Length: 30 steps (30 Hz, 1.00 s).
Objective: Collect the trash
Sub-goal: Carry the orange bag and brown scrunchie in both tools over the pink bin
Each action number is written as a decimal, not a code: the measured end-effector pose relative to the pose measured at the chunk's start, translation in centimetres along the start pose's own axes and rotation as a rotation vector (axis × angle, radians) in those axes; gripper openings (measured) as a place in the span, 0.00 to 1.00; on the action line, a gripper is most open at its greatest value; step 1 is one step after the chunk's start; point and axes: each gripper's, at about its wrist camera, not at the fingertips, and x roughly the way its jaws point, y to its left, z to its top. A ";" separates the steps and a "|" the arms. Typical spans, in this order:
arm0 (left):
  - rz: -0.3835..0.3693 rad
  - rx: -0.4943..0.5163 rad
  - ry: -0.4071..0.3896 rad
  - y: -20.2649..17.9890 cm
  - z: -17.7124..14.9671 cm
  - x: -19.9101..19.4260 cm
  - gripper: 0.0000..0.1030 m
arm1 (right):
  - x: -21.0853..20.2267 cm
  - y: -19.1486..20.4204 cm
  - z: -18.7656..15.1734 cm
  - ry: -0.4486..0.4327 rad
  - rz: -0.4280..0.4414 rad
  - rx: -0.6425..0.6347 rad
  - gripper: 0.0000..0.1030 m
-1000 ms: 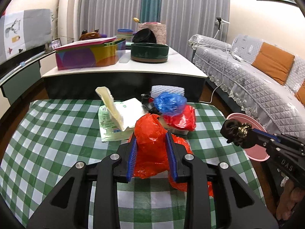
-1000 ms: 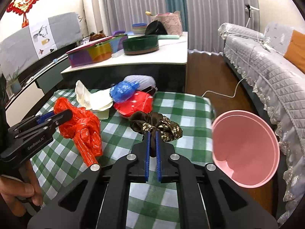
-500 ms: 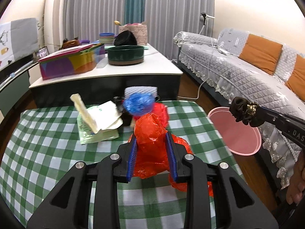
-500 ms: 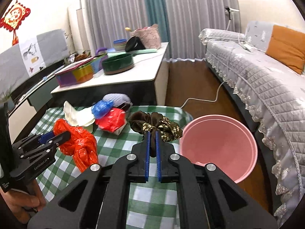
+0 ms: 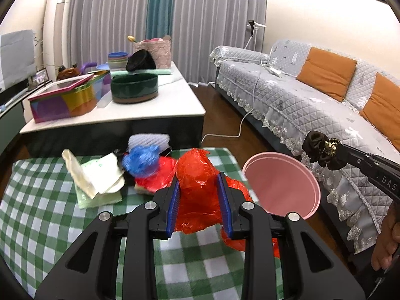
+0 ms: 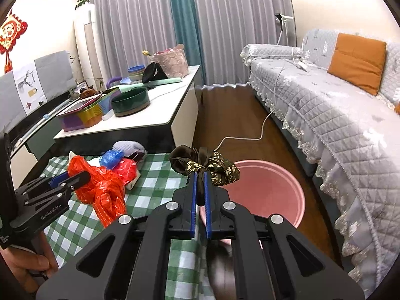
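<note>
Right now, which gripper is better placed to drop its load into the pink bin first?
Right. The right gripper holds the dark scrunchie at the pink bin rim, while the left gripper and its orange bag hang over the checked tablecloth.

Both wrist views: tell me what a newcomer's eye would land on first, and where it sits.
The orange bag stands out first, clamped in the left gripper above the checked cloth. Next comes the pink bin on the floor between the cloth's edge and the sofa, with the right gripper holding a dark scrunchie near its rim. More trash, a blue bag among it, lies at the cloth's far edge.
</note>
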 end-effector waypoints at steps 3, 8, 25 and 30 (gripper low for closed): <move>-0.008 0.003 -0.007 -0.9 0.8 0.3 0.28 | -0.3 -1.0 1.3 -0.003 -0.009 0.004 0.06; -0.023 0.010 -0.013 -2.1 1.9 1.1 0.28 | -0.6 -3.0 4.0 -0.012 -0.014 -0.005 0.06; -0.037 0.049 0.012 -5.7 3.9 6.0 0.28 | 3.4 -8.0 6.2 -0.027 -0.032 0.041 0.06; -0.037 0.057 0.023 -6.3 3.9 7.9 0.28 | 4.8 -8.1 6.2 -0.019 -0.042 0.025 0.06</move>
